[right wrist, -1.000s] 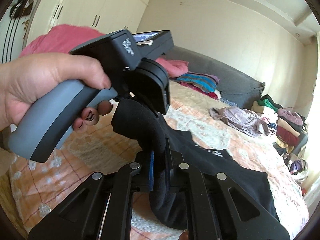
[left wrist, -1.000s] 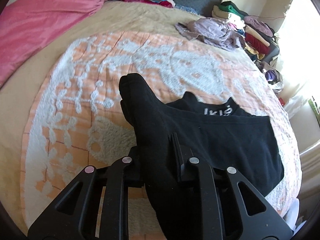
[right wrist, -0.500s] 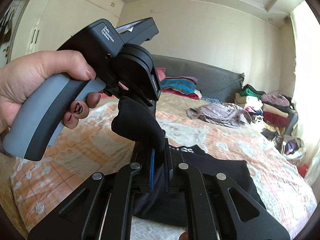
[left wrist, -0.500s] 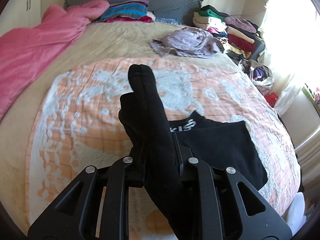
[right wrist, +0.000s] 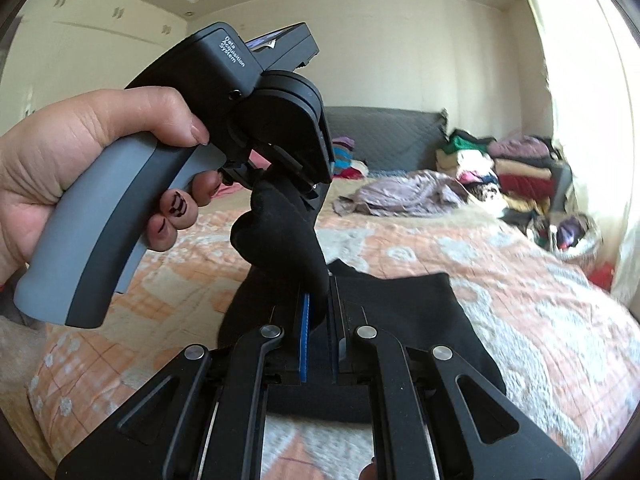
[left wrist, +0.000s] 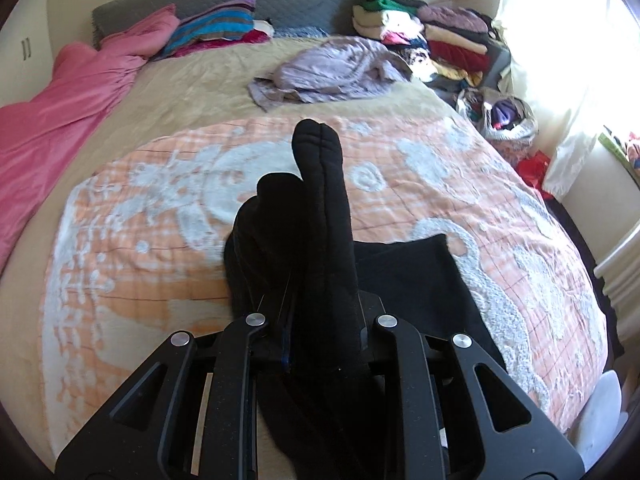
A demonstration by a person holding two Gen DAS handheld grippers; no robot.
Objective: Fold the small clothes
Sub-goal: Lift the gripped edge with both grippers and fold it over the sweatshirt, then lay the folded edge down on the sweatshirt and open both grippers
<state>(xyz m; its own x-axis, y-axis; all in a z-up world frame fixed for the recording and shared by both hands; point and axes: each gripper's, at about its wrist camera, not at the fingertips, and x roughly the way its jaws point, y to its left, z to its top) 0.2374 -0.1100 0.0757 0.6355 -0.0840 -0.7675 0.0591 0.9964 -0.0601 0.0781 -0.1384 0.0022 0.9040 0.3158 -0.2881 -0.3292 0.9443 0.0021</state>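
Both grippers have carried the lifted edge of the black garment (left wrist: 404,276) across the orange bedspread (left wrist: 160,216), and the printed neckline is now covered. The left gripper (left wrist: 320,308) and right gripper (right wrist: 318,316) each pinch a fabric bunch. The fold appears about half over; edge alignment is hidden.

The only readable text is "Data Acquisition System", printed in small white letters on the black top housing of the left gripper (right wrist: 316,196), just above the person's thumb.
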